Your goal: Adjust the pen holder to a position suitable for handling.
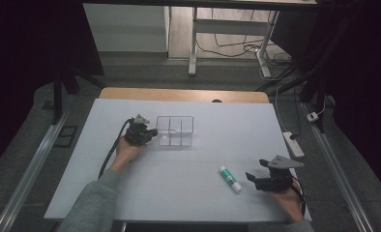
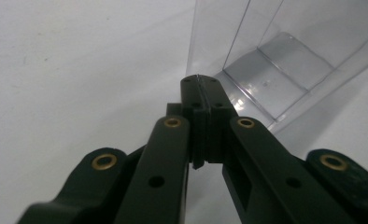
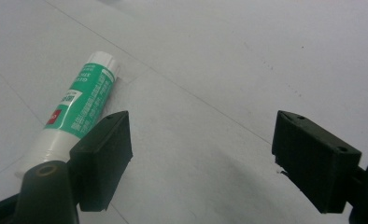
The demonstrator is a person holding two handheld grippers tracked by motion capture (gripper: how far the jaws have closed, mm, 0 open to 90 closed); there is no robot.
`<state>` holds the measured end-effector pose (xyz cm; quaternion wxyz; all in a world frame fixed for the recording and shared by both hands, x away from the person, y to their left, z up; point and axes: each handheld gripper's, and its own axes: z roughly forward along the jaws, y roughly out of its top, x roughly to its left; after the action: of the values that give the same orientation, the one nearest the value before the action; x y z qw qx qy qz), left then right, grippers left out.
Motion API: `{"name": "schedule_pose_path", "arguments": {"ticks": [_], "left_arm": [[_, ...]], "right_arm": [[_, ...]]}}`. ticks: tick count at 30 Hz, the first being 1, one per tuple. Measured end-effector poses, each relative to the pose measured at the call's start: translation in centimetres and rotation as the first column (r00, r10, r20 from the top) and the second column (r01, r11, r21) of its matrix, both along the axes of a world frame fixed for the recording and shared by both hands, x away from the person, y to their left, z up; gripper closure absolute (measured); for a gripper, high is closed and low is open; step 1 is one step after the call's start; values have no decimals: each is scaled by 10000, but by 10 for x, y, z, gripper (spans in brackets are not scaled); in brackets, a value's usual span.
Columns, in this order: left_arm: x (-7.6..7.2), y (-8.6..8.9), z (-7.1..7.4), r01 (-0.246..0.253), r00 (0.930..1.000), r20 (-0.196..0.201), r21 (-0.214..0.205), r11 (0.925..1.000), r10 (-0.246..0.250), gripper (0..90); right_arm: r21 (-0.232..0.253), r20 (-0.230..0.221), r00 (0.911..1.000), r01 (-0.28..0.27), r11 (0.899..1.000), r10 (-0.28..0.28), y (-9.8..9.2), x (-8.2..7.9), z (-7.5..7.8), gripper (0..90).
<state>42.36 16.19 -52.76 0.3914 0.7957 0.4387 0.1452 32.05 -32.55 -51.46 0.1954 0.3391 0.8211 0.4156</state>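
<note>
A clear plastic box (image 1: 175, 130) with dividers stands on the white table top, left of the middle. My left gripper (image 1: 152, 133) sits at its left wall. In the left gripper view the jaws (image 2: 199, 86) are closed together at the rim of the clear box (image 2: 275, 79), and seem to pinch its thin wall. A green and white glue stick (image 1: 229, 178) lies flat at the front right. My right gripper (image 1: 257, 170) rests just right of it, open. In the right gripper view the glue stick (image 3: 77, 116) lies beyond the left pad, outside the gap of the gripper (image 3: 208, 154).
The white board (image 1: 198, 203) covers a wooden table whose far edge (image 1: 183, 94) shows behind it. A power strip (image 1: 293, 143) lies off the right side. Desk legs and cables stand on the floor beyond.
</note>
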Motion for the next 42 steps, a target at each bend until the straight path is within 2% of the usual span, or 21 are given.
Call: {"name": "schedule_pose_path", "arguments": {"ticks": [30, 42], "left_arm": [[4, -29, 0, 731, 9973, -17, 20, 9973, -731, 887], [6, -31, -1, 727, 9974, -20, 13, 9974, -727, 887]], "right_arm": [[-135, -120, 9999, -30, 9999, 29, 0, 0, -1, 195], [-182, -116, 9999, -17, 9998, 15, 0, 0, -2, 195]]}}
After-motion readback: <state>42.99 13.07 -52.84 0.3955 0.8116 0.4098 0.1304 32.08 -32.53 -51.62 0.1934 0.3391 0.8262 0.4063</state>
